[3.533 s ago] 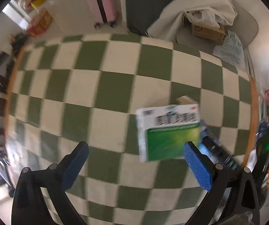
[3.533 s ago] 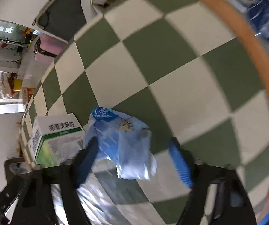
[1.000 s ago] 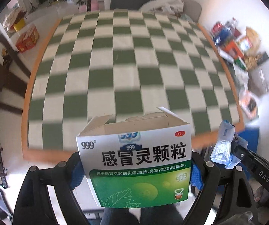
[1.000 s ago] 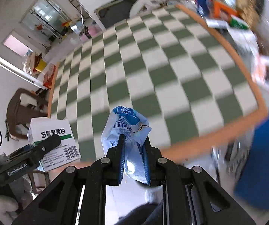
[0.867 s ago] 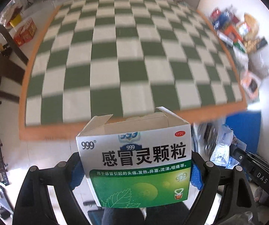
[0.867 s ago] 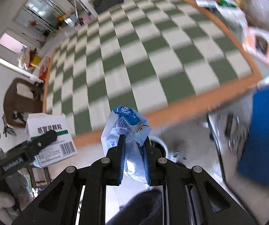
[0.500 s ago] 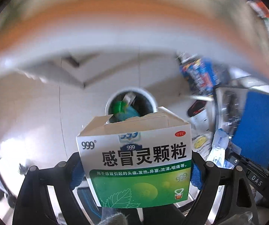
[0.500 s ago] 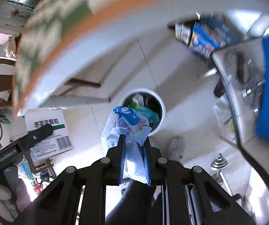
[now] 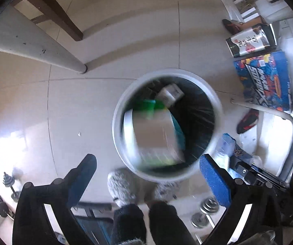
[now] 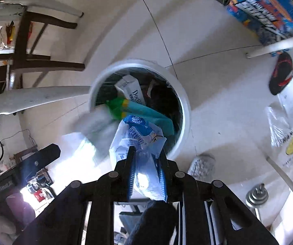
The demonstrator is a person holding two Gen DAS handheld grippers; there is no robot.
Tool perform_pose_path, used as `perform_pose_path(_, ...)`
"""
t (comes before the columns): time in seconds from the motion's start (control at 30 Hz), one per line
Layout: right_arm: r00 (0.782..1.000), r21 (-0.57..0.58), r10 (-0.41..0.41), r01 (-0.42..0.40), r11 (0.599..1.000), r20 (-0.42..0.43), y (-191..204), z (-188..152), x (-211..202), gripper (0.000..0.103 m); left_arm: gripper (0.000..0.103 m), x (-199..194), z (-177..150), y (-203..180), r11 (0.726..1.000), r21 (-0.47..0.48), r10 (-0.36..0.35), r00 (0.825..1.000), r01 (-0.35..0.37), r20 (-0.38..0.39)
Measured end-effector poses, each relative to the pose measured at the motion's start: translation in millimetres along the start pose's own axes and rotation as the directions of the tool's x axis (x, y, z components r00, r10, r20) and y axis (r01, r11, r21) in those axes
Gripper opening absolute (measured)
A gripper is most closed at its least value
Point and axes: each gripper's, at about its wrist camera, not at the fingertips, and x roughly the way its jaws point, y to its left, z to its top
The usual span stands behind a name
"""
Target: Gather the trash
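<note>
Above the white bin (image 9: 217,110), the left hand-held gripper (image 9: 146,175) gapes empty; the right hand-held gripper (image 10: 146,163) pinches a limp, featherlight tissue wrapper (image 10: 138,138) mid-body.

- Pale tiled floor (image 9: 109,47), glossy, sun glare at left.
- Dark wooden chair legs (image 9: 64,18) beside white table leg (image 9: 34,47).
- Dumbbells (image 9: 8,181) on floor.
- Blue box (image 9: 264,81) at right.

Bin (image 9: 217,104) stands on the floor (image 9: 81,106), table leg (image 9: 34,47) to its left. Box (image 9: 156,138) in mid-air at the bin's mouth, over a carton (image 9: 169,95) inside. Slippers (image 9: 122,185) at the bin's near side. Wrapper (image 10: 140,140) just above the bin's near rim.
</note>
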Motion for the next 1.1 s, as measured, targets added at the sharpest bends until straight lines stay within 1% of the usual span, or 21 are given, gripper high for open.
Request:
perform_pose_path(0.03, 1.0, -0.01, -0.008, 0.008, 1.0, -0.003, 1.0, 2.2, 8.7, 0.038, 0.103, 3.1, 0.7, 3.0, 1.0, -0.001, 0.023, 1.0, -0.023, 0.018)
perform_pose_path(0.1, 1.0, -0.031, -0.028, 0.028, 0.999, 0.003, 1.8, 5.1, 22.4, 0.078, 0.103, 2.5, -1.8, 14.7, 0.999, -0.005, 0.039, 0.998, -0.039, 0.043)
perform_pose_path(0.13, 0.999, -0.039, -0.043, 0.043, 0.998, 0.012, 2.6, 4.9, 26.1, 0.086, 0.103, 0.6, -3.4, 18.5, 0.998, -0.012, 0.058, 0.997, -0.058, 0.054)
perform_pose_path(0.17, 0.997, -0.045, -0.07, 0.071, 0.996, 0.02, 5.1, 3.8, 27.3, 0.096, 0.103, -0.2, -5.7, 22.9, 0.998, -0.016, 0.061, 0.996, -0.06, 0.059)
perform_pose_path(0.2, 0.995, -0.05, -0.098, 0.1, 0.994, 0.032, 6.7, 1.6, 26.6, 0.099, 0.103, -4.0, -8.9, 25.9, 0.998, -0.024, 0.061, 0.996, -0.059, 0.063)
perform_pose_path(0.27, 0.989, -0.055, -0.136, 0.139, 0.989, 0.055, 7.0, -1.4, 27.7, 0.103, 0.103, -8.7, -12.8, 32.9, 0.997, -0.038, 0.076, 0.995, -0.074, 0.065)
perform_pose_path(0.37, 0.975, -0.075, -0.203, 0.21, 0.975, 0.095, 15.8, -10.4, 16.3, 0.103, 0.103, -21.8, -23.4, 35.3, 0.995, -0.045, 0.09, 0.993, -0.087, 0.076)
perform_pose_path(0.47, 0.961, -0.108, -0.245, 0.259, 0.96, 0.131, 27.1, -20.1, -3.1, 0.103, 0.103, -43.4, -37.1, 31.8, 0.993, -0.04, 0.115, 0.989, -0.112, 0.09)
perform_pose_path(0.57, 0.952, -0.127, -0.264, 0.284, 0.95, 0.155, 37.9, -31.9, -29.6, 0.103, 0.103, -66.6, -51.4, 25.7, 0.993, -0.033, 0.12, 0.988, -0.117, 0.099)
perform_pose_path(0.67, 0.946, -0.14, -0.271, 0.297, 0.944, 0.176, 49.8, -45.4, -58.8, 0.103, 0.103, -100.6, -69.5, 17.0, 0.993, -0.023, 0.119, 0.988, -0.118, 0.096)
perform_pose_path(0.7, 0.947, -0.143, -0.266, 0.293, 0.945, 0.179, 54.3, -52.3, -75.5, 0.103, 0.103, -108.9, -74.2, 14.8, 0.993, -0.022, 0.118, 0.988, -0.116, 0.095)
perform_pose_path(0.73, 0.946, -0.144, -0.268, 0.295, 0.944, 0.182, 57.7, -56.9, -85.9, 0.103, 0.103, -123.0, -81.6, 12.2, 0.993, -0.018, 0.115, 0.989, -0.114, 0.094)
perform_pose_path(0.87, 0.944, -0.147, -0.259, 0.291, 0.945, 0.205, 75.9, -84.9, -153.4, 0.103, 0.103, -183.4, -108.3, 2.4, 0.993, 0.01, 0.116, 0.988, -0.118, 0.1)
perform_pose_path(0.93, 0.945, -0.145, -0.245, 0.279, 0.949, 0.214, 85.2, -102.1, -193.0, 0.103, 0.103, -217.8, -122.9, -2.3, 0.994, 0.019, 0.103, 0.988, -0.106, 0.111)
perform_pose_path(0.97, 0.942, -0.145, -0.252, 0.287, 0.947, 0.221, 90.4, -110.2, -210.9, 0.103, 0.103, -236.7, -130.6, -5.5, 0.994, 0.025, 0.098, 0.988, -0.102, 0.116)
perform_pose_path(1.0, 0.94, -0.152, -0.251, 0.29, 0.945, 0.23, 97.9, -121.9, -237.2, 0.103, 0.103, -255.9, -138.5, -7.7, 0.995, 0.032, 0.085, 0.989, -0.09, 0.122)
perform_pose_path(1.03, 0.941, -0.155, -0.245, 0.285, 0.946, 0.235, 103.2, -128.6, -251.3, 0.103, 0.103, -273.9, -145.9, -9.7, 0.996, 0.039, 0.075, 0.989, -0.08, 0.128)
perform_pose_path(1.1, 0.942, -0.162, -0.226, 0.27, 0.949, 0.247, 116.0, -148.9, -295.7, 0.103, 0.103, -300.2, -159.0, -14.2, 0.996, 0.049, 0.065, 0.989, -0.072, 0.134)
